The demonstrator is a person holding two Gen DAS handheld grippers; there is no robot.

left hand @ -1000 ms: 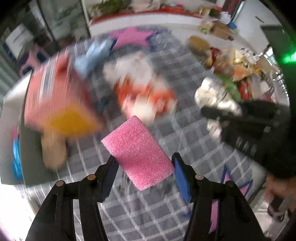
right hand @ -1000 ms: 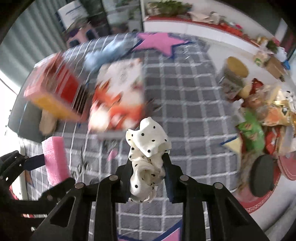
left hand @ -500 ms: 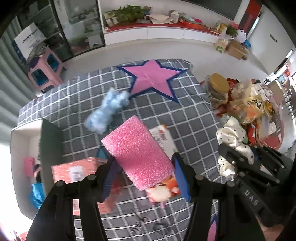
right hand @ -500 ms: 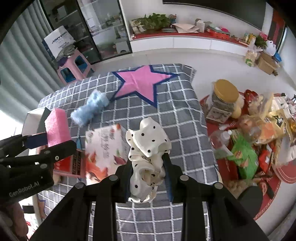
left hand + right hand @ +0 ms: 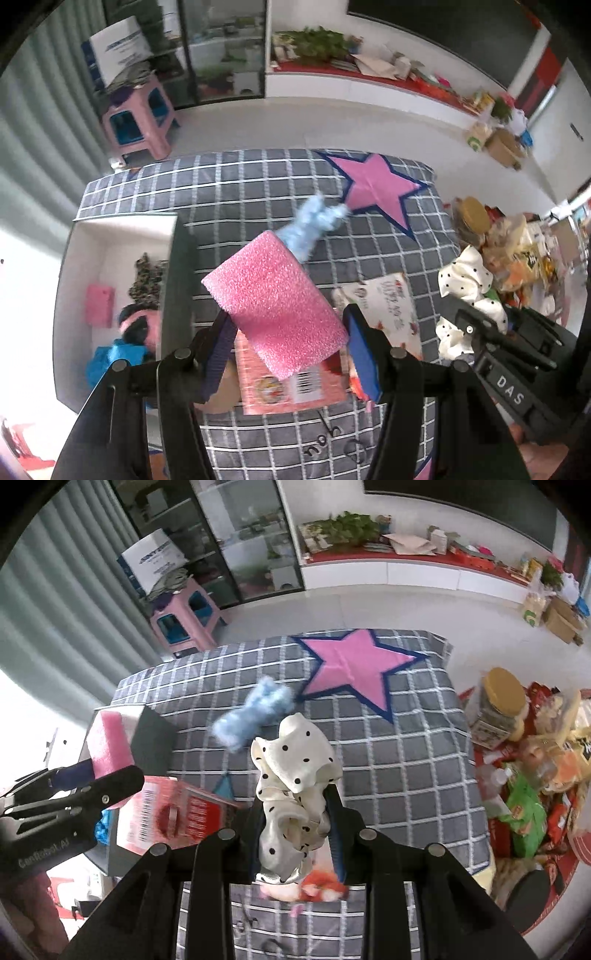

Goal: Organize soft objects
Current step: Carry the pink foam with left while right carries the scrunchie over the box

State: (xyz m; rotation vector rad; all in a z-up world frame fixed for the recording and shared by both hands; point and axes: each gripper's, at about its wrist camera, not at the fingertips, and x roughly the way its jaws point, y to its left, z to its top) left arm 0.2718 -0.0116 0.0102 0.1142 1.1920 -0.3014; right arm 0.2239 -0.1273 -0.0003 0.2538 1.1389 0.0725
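Note:
My left gripper (image 5: pixel 290 328) is shut on a pink foam block (image 5: pixel 275 306), held high over the checked grey cloth (image 5: pixel 236 184). The same block (image 5: pixel 110 746) and left gripper (image 5: pixel 88 779) show at the left of the right wrist view. My right gripper (image 5: pixel 295 812) is shut on a white scrunchie with black dots (image 5: pixel 295 775); that scrunchie (image 5: pixel 465 291) appears at the right of the left wrist view. A fluffy light-blue soft toy (image 5: pixel 312 225) lies on the cloth near the pink star. A white open box (image 5: pixel 107 236) at the left holds several soft things.
A red carton (image 5: pixel 288 384) and a white printed packet (image 5: pixel 388 306) lie on the cloth under the grippers. Snack bags and a jar with a yellow lid (image 5: pixel 498 705) crowd the right side. A pink stool (image 5: pixel 138 118) stands beyond the cloth.
Both grippers have risen and drawn back, so more of the room and the white box at the left came into view. Each keeps its hold.

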